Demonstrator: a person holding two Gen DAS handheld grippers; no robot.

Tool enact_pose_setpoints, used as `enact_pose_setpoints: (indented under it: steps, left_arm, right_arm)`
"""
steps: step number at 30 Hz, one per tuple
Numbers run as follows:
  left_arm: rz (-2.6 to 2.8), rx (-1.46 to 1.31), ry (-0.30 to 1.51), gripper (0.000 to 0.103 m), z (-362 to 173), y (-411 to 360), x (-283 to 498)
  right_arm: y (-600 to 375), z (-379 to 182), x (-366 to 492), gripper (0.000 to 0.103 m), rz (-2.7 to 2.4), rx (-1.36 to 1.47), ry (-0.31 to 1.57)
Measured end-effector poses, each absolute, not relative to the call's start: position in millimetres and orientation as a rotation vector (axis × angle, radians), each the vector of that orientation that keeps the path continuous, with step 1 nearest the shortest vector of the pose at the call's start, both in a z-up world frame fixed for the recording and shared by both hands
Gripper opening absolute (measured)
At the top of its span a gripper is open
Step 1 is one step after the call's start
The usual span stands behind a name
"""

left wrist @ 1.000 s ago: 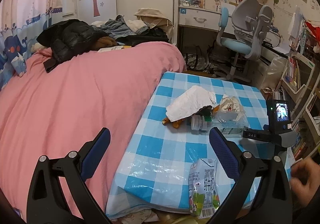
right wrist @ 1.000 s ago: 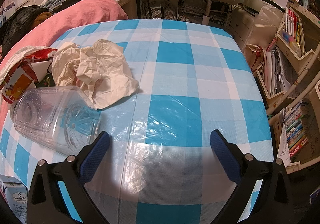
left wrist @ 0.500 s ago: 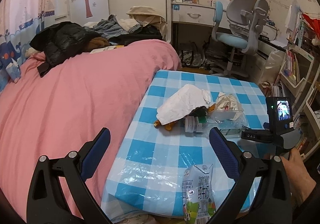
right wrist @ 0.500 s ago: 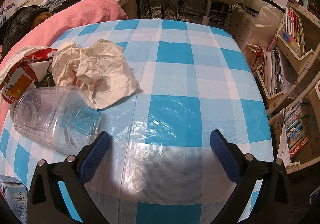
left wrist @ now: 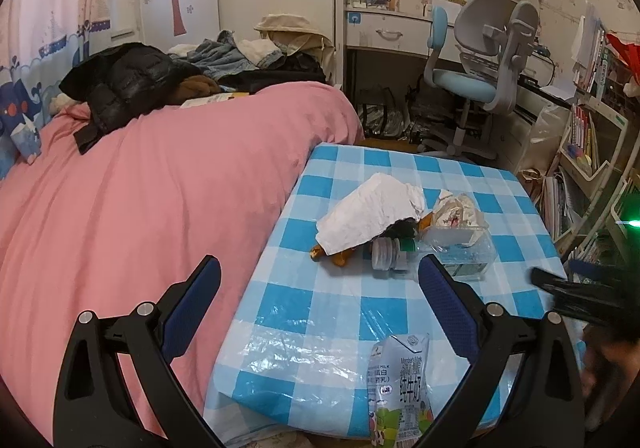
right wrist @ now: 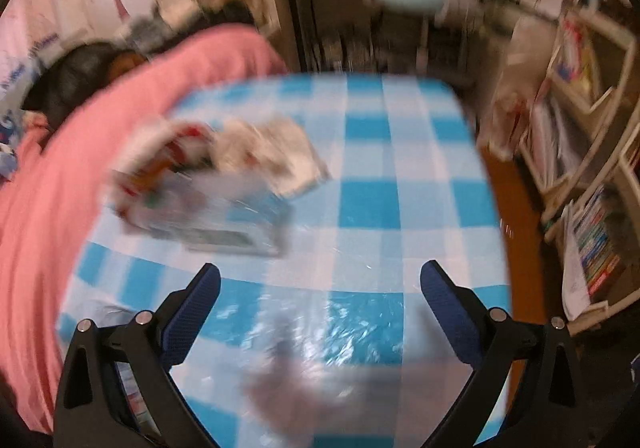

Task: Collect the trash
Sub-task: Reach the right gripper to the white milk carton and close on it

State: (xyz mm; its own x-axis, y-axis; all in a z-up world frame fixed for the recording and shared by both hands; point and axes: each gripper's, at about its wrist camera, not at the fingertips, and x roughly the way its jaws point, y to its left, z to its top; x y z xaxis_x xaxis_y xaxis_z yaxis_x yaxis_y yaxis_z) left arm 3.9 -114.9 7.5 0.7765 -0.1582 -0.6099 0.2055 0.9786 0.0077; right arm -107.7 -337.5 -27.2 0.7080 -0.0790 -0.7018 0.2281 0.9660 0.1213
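On the checked surface [left wrist: 360, 312], all the trash lies uncollected.
Crumpled paper [left wrist: 372, 216], a clear bottle [left wrist: 440, 252] and wrappers heap mid-surface; a milk carton [left wrist: 400, 384] lies at the near edge. Left tool [left wrist: 320, 288] and right tool [right wrist: 320, 288] (view blurred) both gape, holding nothing. Pink bed [left wrist: 160, 208] crowds the left; no bin shows.
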Motion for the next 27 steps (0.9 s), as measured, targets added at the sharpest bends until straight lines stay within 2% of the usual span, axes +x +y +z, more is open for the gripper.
enact_pose_setpoints:
  steps: [11,27]
  left_arm:
    - [-0.193,0.113,0.57,0.095,1.6,-123.1,1.0]
    - [-0.195,0.064,0.57,0.095,0.3,-107.9,-8.3]
  right_arm:
    - [-295.5,-10.3,-124.0,0.096,-0.09,0.144,0.589]
    - [-276.4,-15.4,-130.8,0.096,-0.052,0.12,0.594]
